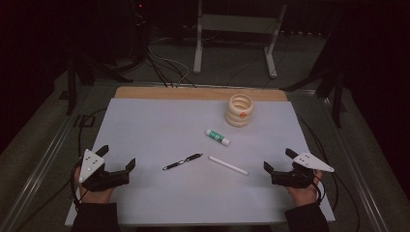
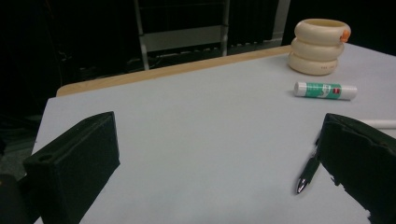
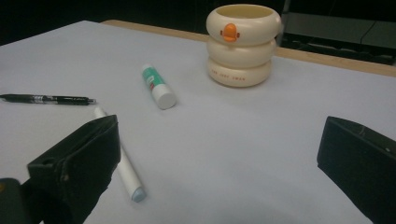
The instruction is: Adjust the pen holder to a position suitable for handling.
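Dark room, grey floor (image 1: 232, 67), metal stand (image 1: 237, 24)

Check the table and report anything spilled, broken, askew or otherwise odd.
Nothing stands out. The holder stands upright near the far edge, nothing spilled. The glue stick, black pen and white pen lie loose on the sheet, apart from each other, looking undamaged. Both grippers, left and right, are open and hold nothing.

The left gripper (image 1: 118, 158) rests low near the person's edge, jaws spread wide with nothing between them. The right gripper (image 1: 278, 161) rests opposite, well apart from it, jaws likewise wide and holding nothing. Both point inward and forward.
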Demonstrator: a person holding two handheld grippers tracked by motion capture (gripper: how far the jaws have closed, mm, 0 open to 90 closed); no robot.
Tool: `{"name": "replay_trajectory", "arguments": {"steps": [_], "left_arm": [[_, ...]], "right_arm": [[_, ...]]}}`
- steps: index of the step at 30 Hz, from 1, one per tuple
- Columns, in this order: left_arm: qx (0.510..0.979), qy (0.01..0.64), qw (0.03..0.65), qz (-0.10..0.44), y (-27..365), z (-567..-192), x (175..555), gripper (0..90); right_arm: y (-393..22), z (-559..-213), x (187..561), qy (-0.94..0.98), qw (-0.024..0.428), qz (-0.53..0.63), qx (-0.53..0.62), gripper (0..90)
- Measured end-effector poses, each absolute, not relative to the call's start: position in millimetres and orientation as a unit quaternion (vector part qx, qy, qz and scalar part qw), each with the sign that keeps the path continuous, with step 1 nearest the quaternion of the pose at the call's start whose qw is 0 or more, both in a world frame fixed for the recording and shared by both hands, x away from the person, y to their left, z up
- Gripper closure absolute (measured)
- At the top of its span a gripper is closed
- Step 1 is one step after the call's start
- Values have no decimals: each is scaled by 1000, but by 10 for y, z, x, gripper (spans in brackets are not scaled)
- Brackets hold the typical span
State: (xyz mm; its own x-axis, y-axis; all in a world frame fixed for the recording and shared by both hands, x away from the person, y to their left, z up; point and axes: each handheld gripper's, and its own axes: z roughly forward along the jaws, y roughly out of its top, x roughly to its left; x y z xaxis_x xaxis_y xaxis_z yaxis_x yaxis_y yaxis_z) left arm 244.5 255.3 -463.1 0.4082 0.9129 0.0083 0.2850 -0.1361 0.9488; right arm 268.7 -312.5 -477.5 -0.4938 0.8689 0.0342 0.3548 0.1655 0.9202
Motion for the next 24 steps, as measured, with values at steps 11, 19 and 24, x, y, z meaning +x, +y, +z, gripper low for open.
{"name": "replay_trajectory", "arguments": {"steps": [11, 19, 24], "left_arm": [[687, 441, 485, 315, 2588, -4674, 2445, 2], [689, 438, 486, 311, 2614, -4666, 2462, 10], [689, 441, 484, 313, 2600, -4678, 2463, 9]], "right_arm": [[-3127, -4773, 2705, 703, 269, 484, 446, 0], [-3085, -4746, 2737, 696, 269, 487, 454, 0], [-3019, -4648, 2774, 702, 266, 489, 445, 1]]}}
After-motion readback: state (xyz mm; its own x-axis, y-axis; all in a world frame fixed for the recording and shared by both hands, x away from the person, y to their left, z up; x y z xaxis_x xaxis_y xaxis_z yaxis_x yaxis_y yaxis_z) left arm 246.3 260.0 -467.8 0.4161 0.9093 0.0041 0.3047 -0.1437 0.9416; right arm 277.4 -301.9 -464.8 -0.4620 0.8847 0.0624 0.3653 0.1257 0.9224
